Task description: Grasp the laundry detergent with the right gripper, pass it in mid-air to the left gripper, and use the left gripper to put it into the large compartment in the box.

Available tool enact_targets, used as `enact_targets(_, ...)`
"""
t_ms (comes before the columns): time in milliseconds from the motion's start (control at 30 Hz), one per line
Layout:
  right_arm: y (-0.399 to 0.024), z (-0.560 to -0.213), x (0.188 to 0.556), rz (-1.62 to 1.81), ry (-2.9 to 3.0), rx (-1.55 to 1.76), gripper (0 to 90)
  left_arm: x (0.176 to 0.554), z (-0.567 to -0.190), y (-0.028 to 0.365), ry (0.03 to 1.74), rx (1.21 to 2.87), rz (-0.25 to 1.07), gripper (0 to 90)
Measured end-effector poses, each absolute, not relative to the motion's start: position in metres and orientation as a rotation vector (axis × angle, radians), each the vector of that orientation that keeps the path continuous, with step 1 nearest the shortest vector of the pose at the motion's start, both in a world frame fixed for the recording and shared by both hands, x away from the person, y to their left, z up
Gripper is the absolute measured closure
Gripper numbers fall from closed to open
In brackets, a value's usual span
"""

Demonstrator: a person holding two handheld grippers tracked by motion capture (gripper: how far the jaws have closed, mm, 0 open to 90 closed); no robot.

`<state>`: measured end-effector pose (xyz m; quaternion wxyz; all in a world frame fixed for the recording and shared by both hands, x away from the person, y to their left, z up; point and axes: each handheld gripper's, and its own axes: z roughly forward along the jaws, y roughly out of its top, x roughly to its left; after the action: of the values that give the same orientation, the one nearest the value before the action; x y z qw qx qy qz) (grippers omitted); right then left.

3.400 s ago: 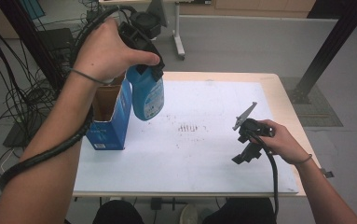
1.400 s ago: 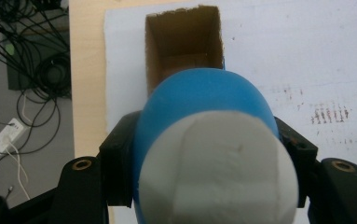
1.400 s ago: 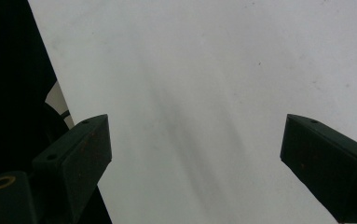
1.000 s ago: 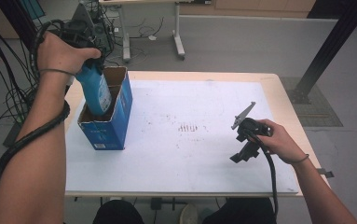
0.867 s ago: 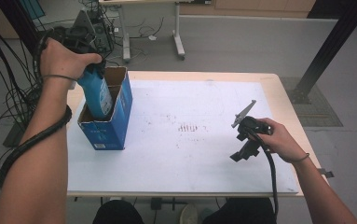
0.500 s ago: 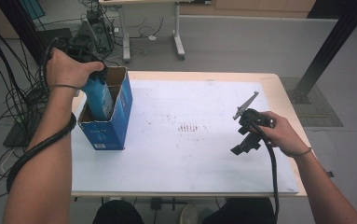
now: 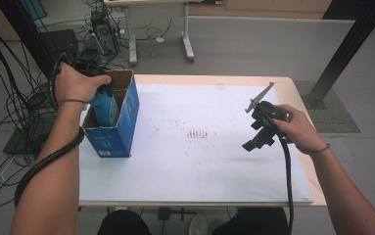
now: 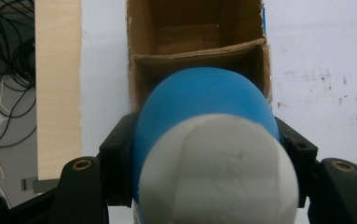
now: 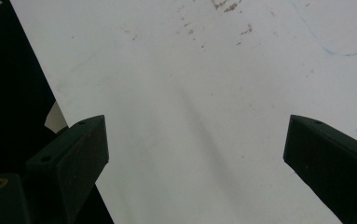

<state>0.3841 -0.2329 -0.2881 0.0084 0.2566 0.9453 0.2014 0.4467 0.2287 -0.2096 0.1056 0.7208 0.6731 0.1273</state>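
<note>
A blue bottle (image 7: 105, 106) with a white end (image 8: 213, 177) stands upright, partly down inside the open blue cardboard box (image 7: 120, 131) at the table's left edge. My left gripper (image 7: 102, 90) is shut on the bottle's upper part, under the person's left hand. In the left gripper view the black jaws press both sides of the bottle (image 8: 204, 102) above the brown box compartments (image 8: 195, 46). My right gripper (image 7: 254, 142) hangs over the right side of the table, and its jaws (image 9: 195, 154) stand wide apart over bare white sheet.
A white sheet (image 7: 199, 166) with faint brown marks covers the wooden table. Cables and equipment (image 7: 23, 98) lie on the floor to the left. Desk legs (image 7: 187, 34) stand behind, and a black post (image 7: 351, 44) rises at the right.
The left hand has lowered the bottle deeper into the box. The right hand has lifted its gripper a little off the table.
</note>
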Motion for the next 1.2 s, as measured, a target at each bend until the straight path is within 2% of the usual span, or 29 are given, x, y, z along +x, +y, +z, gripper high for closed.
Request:
enact_targets(633, -0.226, -0.227, 0.400, 0.601, 2.883, 0.834, 6.0, 0.448, -0.245, 0.224, 1.989, 2.146, 0.342, 37.7)
enact_targets(1200, -0.226, -0.194, 0.416, 0.648, 2.867, 0.877, 6.3, 0.447, -0.270, 0.227, 2.014, 2.155, 0.321, 37.7)
